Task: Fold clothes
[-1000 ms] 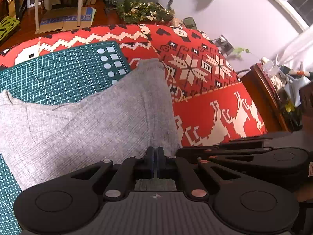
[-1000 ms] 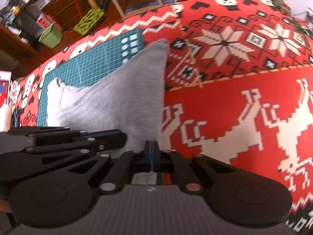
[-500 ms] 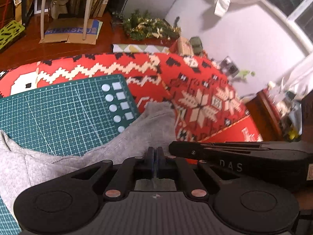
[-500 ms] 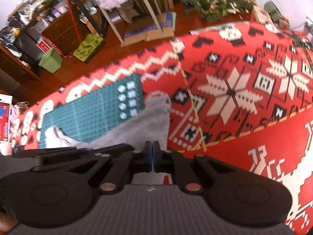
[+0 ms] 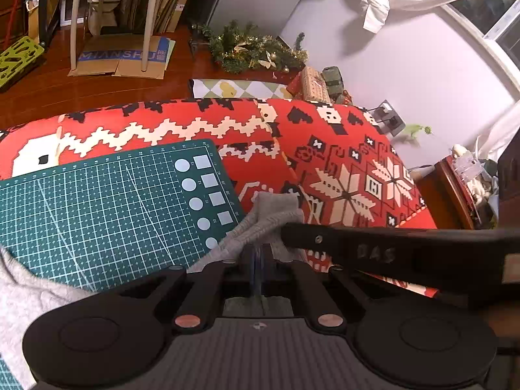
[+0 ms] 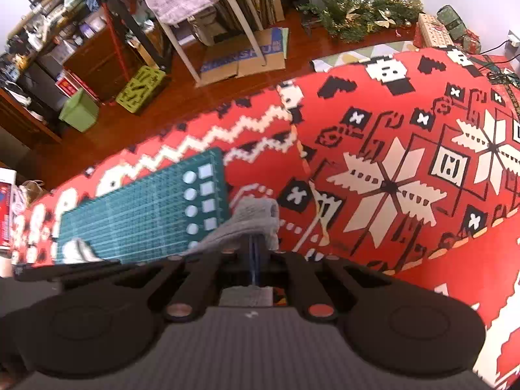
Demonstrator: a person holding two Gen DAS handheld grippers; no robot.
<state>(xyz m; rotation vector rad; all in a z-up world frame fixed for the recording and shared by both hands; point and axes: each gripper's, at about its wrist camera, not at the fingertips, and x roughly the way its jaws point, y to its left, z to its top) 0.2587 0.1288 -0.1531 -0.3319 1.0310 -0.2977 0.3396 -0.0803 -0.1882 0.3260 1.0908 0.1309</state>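
A grey knit garment point(image 5: 260, 224) hangs in a bunched, stretched strip from both grippers above the table. My left gripper point(image 5: 259, 253) is shut on its near edge, and more of the cloth trails down at the lower left point(image 5: 29, 292). My right gripper point(image 6: 256, 247) is shut on the same grey garment point(image 6: 250, 221) right beside the left one. In the left wrist view the right gripper's black finger point(image 5: 373, 253) crosses just to the right. The far end of the garment droops over the edge of the green cutting mat point(image 5: 97, 208).
A red patterned tablecloth point(image 5: 341, 162) covers the table, with the green cutting mat point(image 6: 139, 217) on its left part. Beyond the far edge lie a wooden floor, flattened cardboard point(image 5: 120, 58), a chair's legs and a wreath point(image 5: 253, 52). A dark side table point(image 5: 461, 188) stands at right.
Both grippers have risen and pulled back with the garment. The cloth, earlier spread wide over the mat, is now lifted into a narrow bunched strip, uncovering much of the mat.
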